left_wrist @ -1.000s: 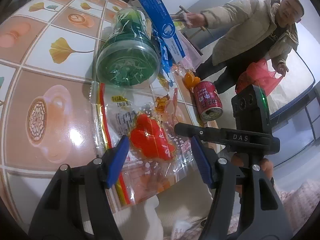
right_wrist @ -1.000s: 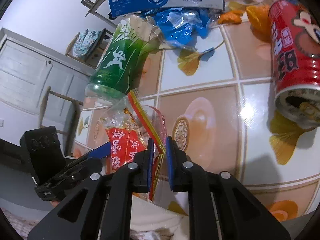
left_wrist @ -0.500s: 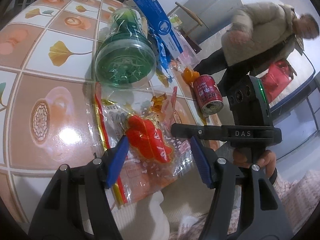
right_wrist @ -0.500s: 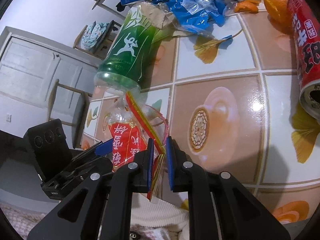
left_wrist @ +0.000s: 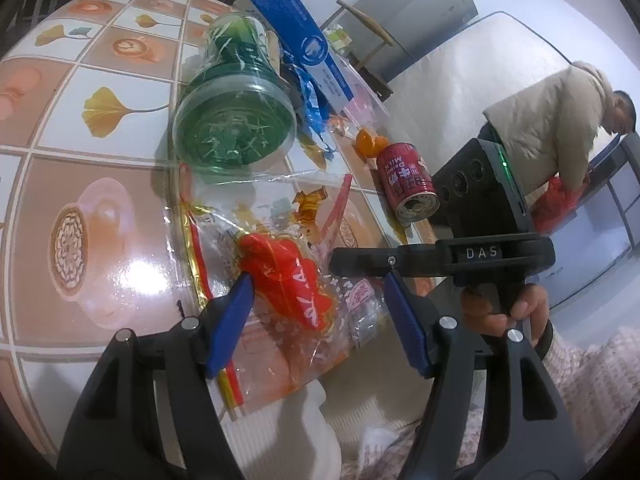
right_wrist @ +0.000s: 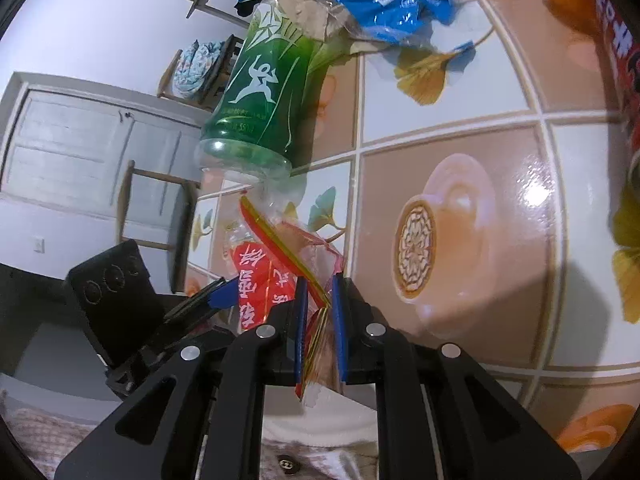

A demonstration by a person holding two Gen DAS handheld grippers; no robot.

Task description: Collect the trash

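The patterned counter (left_wrist: 100, 208) carries a green bottle (left_wrist: 234, 128) lying on its side, with a red can (left_wrist: 408, 184) well apart. My right gripper (right_wrist: 320, 320) is clamped on the clear snack bag (left_wrist: 288, 280) edge at the counter's near rim. My left gripper (left_wrist: 320, 320) straddles that bag, jaws apart and widening slightly.

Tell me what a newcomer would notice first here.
First, the crinkly clear snack wrapper with red print at the table's near edge: the right tool is shut on its edge, and the left tool is open around it. Behind it lies a green bottle on its side, with a red can toppled to the right.
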